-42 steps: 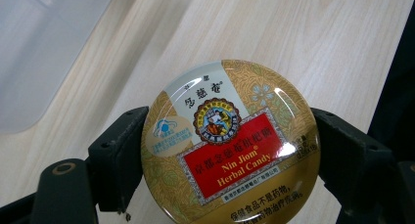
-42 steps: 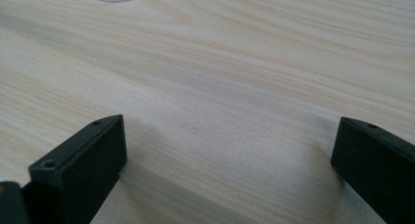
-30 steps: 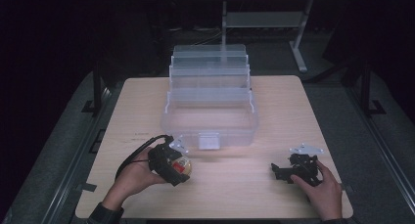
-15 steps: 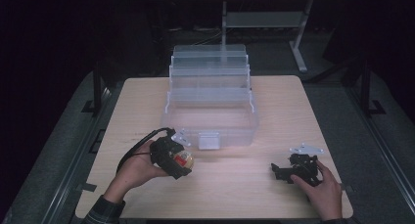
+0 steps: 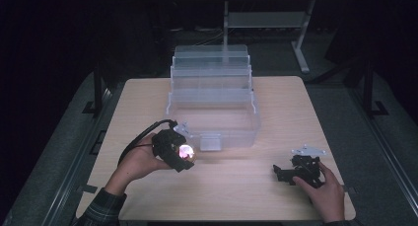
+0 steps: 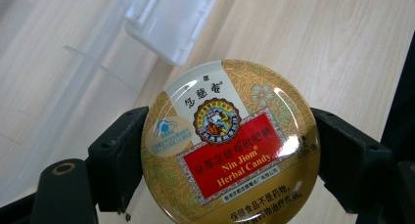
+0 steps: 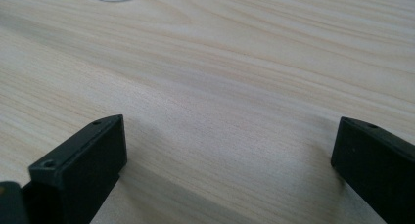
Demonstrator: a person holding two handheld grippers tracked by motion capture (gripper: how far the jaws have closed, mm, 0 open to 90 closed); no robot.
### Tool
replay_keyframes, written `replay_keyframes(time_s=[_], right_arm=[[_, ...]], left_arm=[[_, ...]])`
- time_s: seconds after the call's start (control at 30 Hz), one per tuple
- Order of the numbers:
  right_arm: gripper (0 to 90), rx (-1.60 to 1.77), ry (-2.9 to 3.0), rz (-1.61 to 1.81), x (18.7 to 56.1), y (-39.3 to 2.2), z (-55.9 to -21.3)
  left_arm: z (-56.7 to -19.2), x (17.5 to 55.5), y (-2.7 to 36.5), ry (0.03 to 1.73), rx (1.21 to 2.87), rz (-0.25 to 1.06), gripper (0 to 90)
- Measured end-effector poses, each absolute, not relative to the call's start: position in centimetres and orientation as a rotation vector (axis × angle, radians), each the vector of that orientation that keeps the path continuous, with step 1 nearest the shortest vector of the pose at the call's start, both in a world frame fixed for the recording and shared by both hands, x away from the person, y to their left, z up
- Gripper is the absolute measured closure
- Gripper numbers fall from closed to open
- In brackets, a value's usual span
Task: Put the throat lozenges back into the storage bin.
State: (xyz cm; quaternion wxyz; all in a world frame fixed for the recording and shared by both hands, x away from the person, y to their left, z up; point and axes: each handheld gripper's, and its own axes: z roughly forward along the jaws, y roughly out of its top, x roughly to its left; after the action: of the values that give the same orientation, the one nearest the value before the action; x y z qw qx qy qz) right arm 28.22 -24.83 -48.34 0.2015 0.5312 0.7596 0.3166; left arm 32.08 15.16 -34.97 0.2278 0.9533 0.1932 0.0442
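Observation:
A round gold candy tin (image 6: 229, 143) with a red label reading "Nin Jiom Herbal Candy" sits clamped between the two black jaws of my left gripper (image 6: 230, 158). In the high view that gripper (image 5: 183, 156) holds the tin (image 5: 187, 152) above the table, just in front of the clear plastic box (image 5: 213, 120) and left of its front latch (image 5: 210, 142). My right gripper (image 5: 281, 174) rests low over the table at the front right, its jaws wide apart with bare wood between them (image 7: 227, 155).
The clear box is a stepped, tiered organizer with its trays folded open toward the far side, standing mid-table. The light wooden table (image 5: 236, 186) has dark floor on all sides. A metal stand (image 5: 266, 21) is behind the table.
My left gripper has lifted and carried the candy tin forward and to the right, closer to the box's front latch. The right gripper has stayed put.

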Motion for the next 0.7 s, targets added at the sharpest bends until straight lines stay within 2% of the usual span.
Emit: replay_keyframes(time_s=[0.7], right_arm=[[0.0, 1.483, 2.12, 0.884, 28.2, -24.8, -48.3]], left_arm=[[-33.4, 35.4, 15.4, 0.593, 2.617, 0.165, 19.6]])
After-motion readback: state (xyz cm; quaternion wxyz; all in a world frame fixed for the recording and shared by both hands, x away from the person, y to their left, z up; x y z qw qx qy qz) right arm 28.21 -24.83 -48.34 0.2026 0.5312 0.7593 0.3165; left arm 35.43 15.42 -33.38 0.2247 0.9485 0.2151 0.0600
